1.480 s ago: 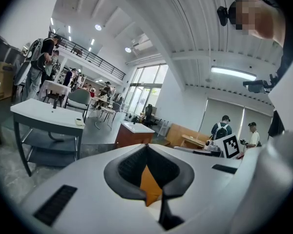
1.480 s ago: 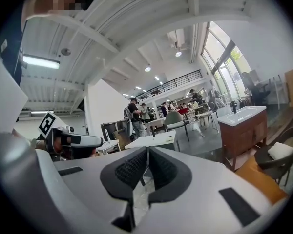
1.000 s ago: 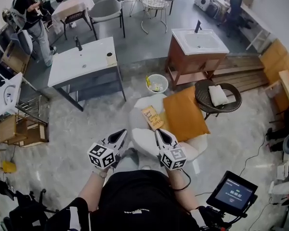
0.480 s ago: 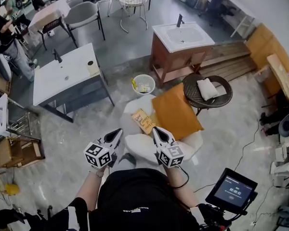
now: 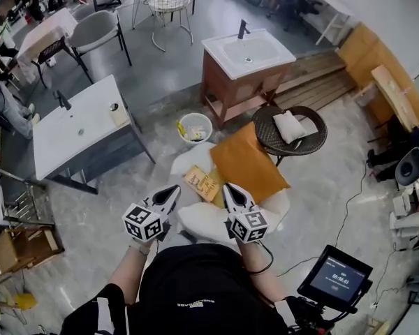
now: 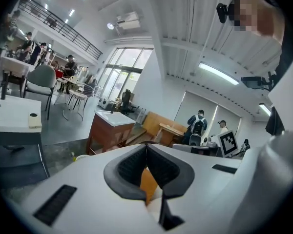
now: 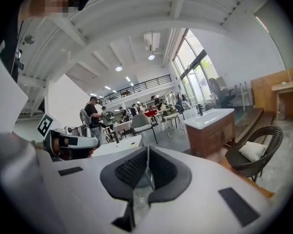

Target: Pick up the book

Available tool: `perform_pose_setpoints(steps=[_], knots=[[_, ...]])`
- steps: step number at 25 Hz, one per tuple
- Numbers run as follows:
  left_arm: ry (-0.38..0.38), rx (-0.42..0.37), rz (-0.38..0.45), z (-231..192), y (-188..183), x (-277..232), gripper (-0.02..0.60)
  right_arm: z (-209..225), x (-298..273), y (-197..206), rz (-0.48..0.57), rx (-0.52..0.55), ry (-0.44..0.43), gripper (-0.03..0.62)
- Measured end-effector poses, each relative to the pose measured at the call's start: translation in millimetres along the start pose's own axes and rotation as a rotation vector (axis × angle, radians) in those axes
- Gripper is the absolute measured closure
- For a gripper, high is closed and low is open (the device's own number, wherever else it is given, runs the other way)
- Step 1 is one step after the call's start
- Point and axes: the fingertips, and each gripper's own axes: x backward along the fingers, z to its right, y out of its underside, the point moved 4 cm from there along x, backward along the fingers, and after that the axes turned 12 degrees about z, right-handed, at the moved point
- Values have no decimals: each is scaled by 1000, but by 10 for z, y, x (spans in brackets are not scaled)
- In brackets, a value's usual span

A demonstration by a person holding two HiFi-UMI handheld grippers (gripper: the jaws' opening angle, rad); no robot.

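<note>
A yellow-orange book (image 5: 202, 182) lies flat on a white armchair (image 5: 211, 219), beside a large orange cushion (image 5: 248, 162). My left gripper (image 5: 174, 190) hovers just left of the book with its jaws together and nothing in them. My right gripper (image 5: 227, 187) is held just right of the book, at the cushion's near edge, also shut and empty. In the left gripper view the closed jaw tips (image 6: 146, 145) point level into the room, with a sliver of the orange cushion (image 6: 147, 185) showing below them. The right gripper view shows its pads (image 7: 147, 149) pressed together.
A small white bin (image 5: 195, 127) stands just beyond the armchair. A wooden vanity with a white basin (image 5: 246, 51) is behind it, a grey sink table (image 5: 84, 125) to the left. A dark wicker chair with a white pillow (image 5: 290, 128) stands right of the cushion. A monitor (image 5: 335, 280) sits at the lower right.
The whole view has swung, so the armchair, book and furniture have slid left and nearer in the head view. Both grippers stay shut and side by side, now closer to the book.
</note>
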Motion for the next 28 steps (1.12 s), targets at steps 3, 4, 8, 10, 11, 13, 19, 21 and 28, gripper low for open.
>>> perform_pose_setpoints(steps=[3,4,8,10,11,13,19,21,28], knots=[[38,7,-12,-172,-58,-93,568,35,-132,-2,9,-8,50,566],[52,9,-18,-225,-76,-122,567,43,-175,-2,11,-9,65,566],[102,18,-38,-531,-85,-202,568,28,-385,73,15,-5,118,566],[128,27,-50,-703,-65,-215,568,-6,-470,130,18,-4,148,566],[142,30,-57,-765,-66,-233,566,-13,-494,139,18,-3,164,566],[175,34,-73,-829,-87,-301,566,-1,-502,125,19,-2,197,566],[215,51,-93,-945,-90,-549,566,125,-432,117,13,-11,275,566],[219,62,-98,-949,-56,-605,566,184,-386,117,20,-22,300,566],[220,83,-136,-952,128,-689,566,287,-272,160,12,-45,332,566]])
